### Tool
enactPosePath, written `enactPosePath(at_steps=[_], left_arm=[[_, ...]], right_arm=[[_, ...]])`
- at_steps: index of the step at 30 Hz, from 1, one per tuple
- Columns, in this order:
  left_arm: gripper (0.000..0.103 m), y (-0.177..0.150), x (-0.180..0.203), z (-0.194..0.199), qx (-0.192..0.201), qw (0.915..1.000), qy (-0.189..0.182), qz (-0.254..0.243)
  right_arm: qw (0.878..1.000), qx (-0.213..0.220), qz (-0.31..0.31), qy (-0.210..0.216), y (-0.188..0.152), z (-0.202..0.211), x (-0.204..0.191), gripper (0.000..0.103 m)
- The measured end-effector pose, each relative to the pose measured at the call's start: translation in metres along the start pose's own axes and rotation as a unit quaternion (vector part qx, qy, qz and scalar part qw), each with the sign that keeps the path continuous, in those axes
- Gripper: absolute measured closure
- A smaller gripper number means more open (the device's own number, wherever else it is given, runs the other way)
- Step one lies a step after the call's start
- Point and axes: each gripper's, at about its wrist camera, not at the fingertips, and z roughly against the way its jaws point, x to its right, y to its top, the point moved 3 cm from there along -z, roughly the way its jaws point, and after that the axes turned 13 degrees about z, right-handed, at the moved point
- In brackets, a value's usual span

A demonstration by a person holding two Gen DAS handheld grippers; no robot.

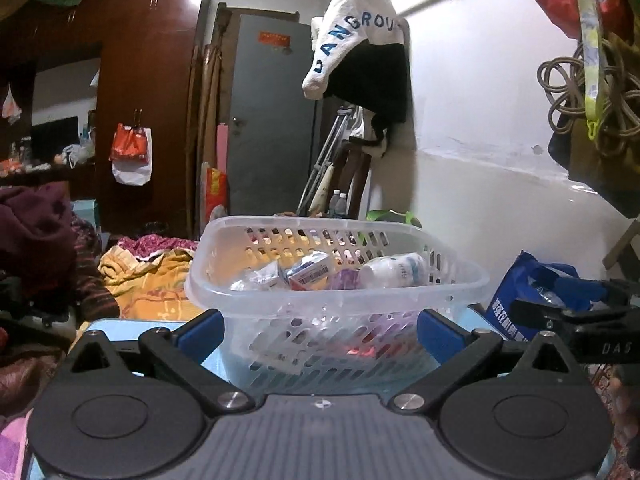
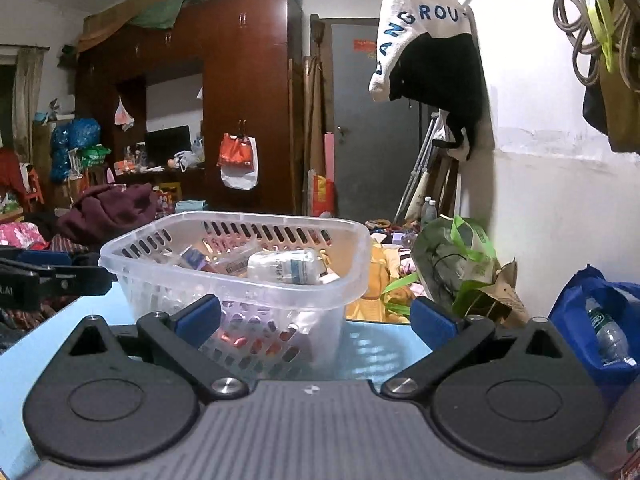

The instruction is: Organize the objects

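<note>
A clear plastic basket [image 1: 280,300] with slotted walls stands on a light blue table [image 2: 52,328]; it also shows in the right wrist view [image 2: 352,276]. Inside lie a white bottle [image 1: 394,270], a small box [image 1: 310,272] and several packets. The bottle also shows in the right wrist view [image 2: 284,268]. My left gripper [image 1: 320,332] is open and empty, its blue pads [image 1: 200,334] on either side of the basket's near wall. My right gripper [image 2: 316,318] is open and empty just in front of the basket's right part. Each gripper shows at the edge of the other's view.
A blue bag [image 2: 592,320] with a water bottle sits at the right. A green and white bag [image 2: 456,256] leans by the white wall. Piled clothes and bedding [image 1: 148,276] lie behind and left of the table. A dark wardrobe [image 2: 240,92] stands far back.
</note>
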Motion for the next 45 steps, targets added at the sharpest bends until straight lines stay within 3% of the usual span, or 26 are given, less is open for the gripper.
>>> enactPosePath(at_steps=[45], left_arm=[[0.000,-0.013,0.005,0.006,0.007,0.9995,0.030,-0.008]], right_arm=[[1.000,0.009,-0.005,0.011,-0.008,0.005,0.004,0.000]])
